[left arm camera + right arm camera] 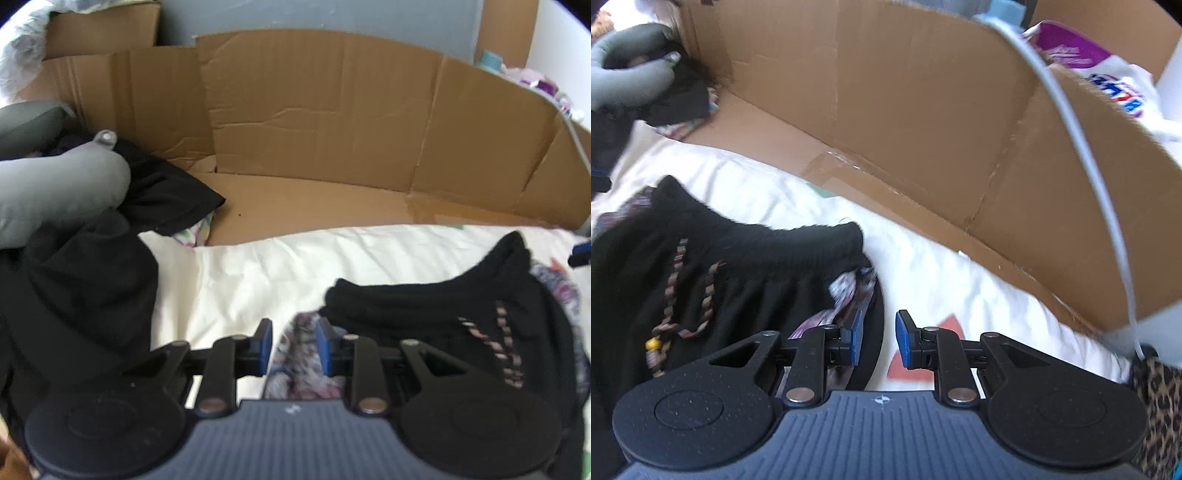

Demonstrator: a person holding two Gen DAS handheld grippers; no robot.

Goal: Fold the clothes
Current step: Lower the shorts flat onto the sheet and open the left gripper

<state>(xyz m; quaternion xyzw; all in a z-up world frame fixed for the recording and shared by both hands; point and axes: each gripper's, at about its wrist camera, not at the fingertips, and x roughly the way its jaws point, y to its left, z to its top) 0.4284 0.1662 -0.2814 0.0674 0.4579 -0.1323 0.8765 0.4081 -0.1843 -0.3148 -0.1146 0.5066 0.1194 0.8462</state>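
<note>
A black garment (424, 314) with a gathered waistband and braided pink-brown cords lies on the white sheet (258, 273). Purple-white patterned fabric (301, 354) shows at its edges. My left gripper (294, 343) sits at the garment's left end, its blue pads pressed on a bunch of that patterned fabric. In the right wrist view the same garment (738, 280) spreads to the left. My right gripper (879, 339) is open at its right edge. Its left pad touches the black hem, and only sheet and a red print show between the pads.
Cardboard walls (332, 110) stand close behind the sheet. A grey neck pillow (55, 184) rests on a pile of black clothes (81, 295) at the left. At the right are a white cable (1089, 155), a white-purple bag (1108, 74) and leopard-print fabric (1160, 398).
</note>
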